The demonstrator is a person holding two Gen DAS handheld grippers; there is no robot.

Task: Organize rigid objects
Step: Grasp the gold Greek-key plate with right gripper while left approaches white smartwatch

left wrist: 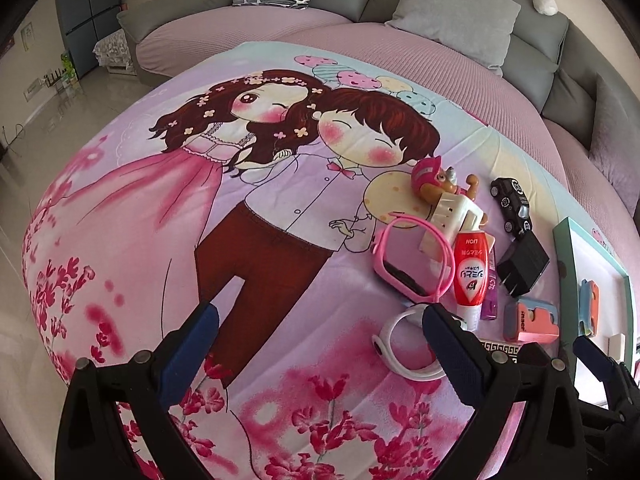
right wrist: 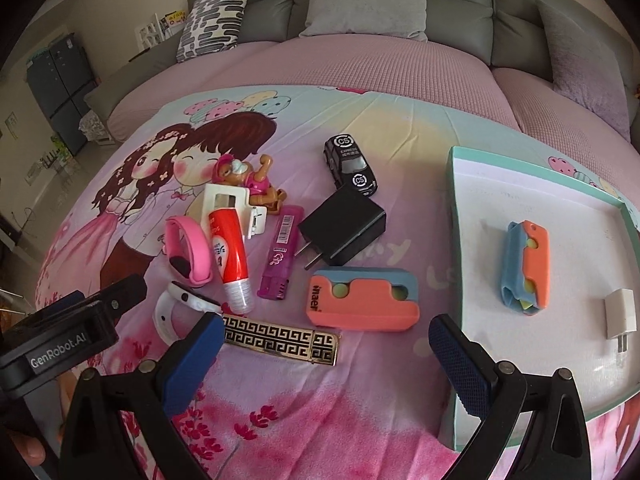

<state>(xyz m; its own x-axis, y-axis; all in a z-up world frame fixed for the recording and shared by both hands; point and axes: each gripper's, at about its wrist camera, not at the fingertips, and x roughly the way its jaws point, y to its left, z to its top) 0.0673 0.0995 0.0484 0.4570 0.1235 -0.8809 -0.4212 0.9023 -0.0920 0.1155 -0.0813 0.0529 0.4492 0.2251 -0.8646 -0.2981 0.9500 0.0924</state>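
Note:
Small objects lie on a cartoon-print cloth: an orange-and-blue case (right wrist: 362, 303), a black charger (right wrist: 344, 229), a black toy car (right wrist: 351, 164), a purple lighter (right wrist: 280, 254), a red tube (right wrist: 230, 254), a pink watch (right wrist: 188, 256), a white watch (right wrist: 180, 308), a gold patterned bar (right wrist: 280, 340) and a dog figure (right wrist: 250, 182). A teal-rimmed tray (right wrist: 454, 216) holds a second orange-and-blue case (right wrist: 524, 266) and a white plug (right wrist: 620, 314). My right gripper (right wrist: 326, 360) is open, just before the case and bar. My left gripper (left wrist: 320, 344) is open over the cloth, left of the pile; its right finger covers part of the white watch (left wrist: 404, 344).
A white clip (right wrist: 230, 204) lies under the tube. A grey sofa with cushions (right wrist: 364, 0) and a pink cover (right wrist: 360, 64) lies behind the cloth. A floor and a dark cabinet (right wrist: 60, 92) are to the left.

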